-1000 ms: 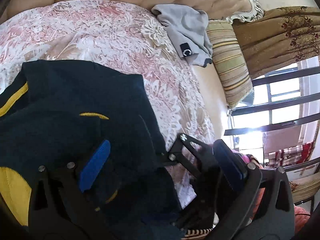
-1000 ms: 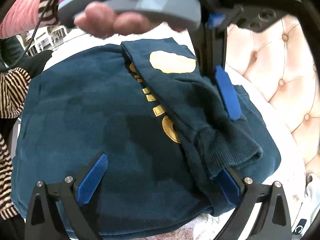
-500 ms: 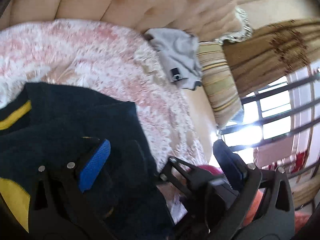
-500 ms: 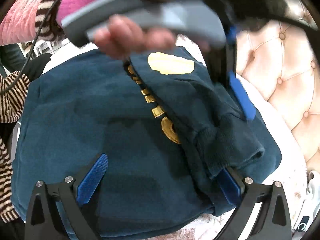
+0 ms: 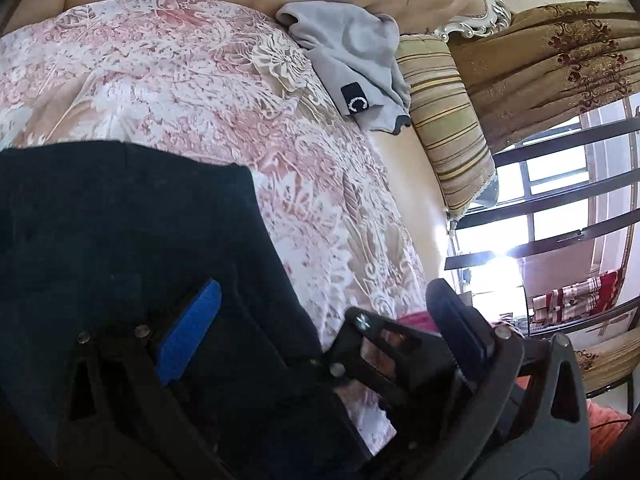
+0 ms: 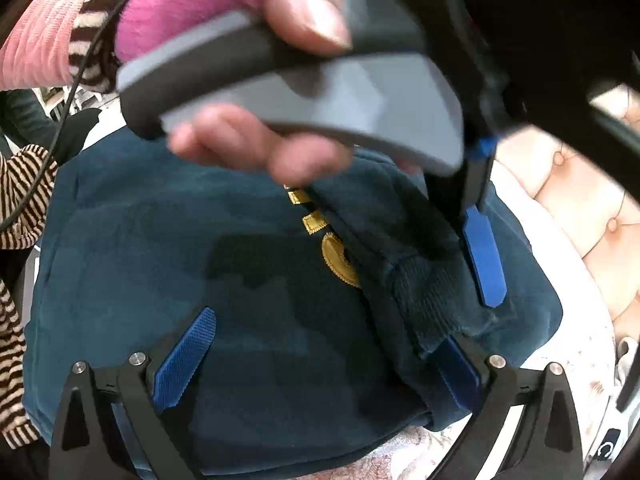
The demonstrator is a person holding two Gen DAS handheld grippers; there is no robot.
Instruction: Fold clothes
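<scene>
**Sleeve folded in, both sets of fingers standing wide over the sweater**

The navy sweater (image 6: 248, 280) is lying flat on the bed (image 5: 168, 92), spreading between and beyond the right gripper (image 6: 324, 360) fingers. One sleeve (image 6: 400, 248) is lying folded across the body, its ribbed cuff (image 6: 428, 300) resting just inside the right-hand finger and partly covering the yellow lettering (image 6: 340, 260). The right fingers are standing wide apart and gripping nothing, though the cuff is touching or overlapping one pad.

The left gripper (image 5: 320, 340) is hanging over the sweater's edge, one finger above dark cloth, the other out over the bedspread. Its fingers are also spread wide and empty. A hand (image 6: 280, 80) is holding its grey handle close before the right camera.

The step in hand appears to be the sleeve fold, now looking finished on this side. Next, the fingers probably need to close on the sweater's hem or far edge and carry it over, lifting both corners evenly so the tucked sleeve is not dragged out.

A grey garment (image 5: 352, 52) is waiting well beyond the fingers, near the striped cushion (image 5: 444, 120).
</scene>
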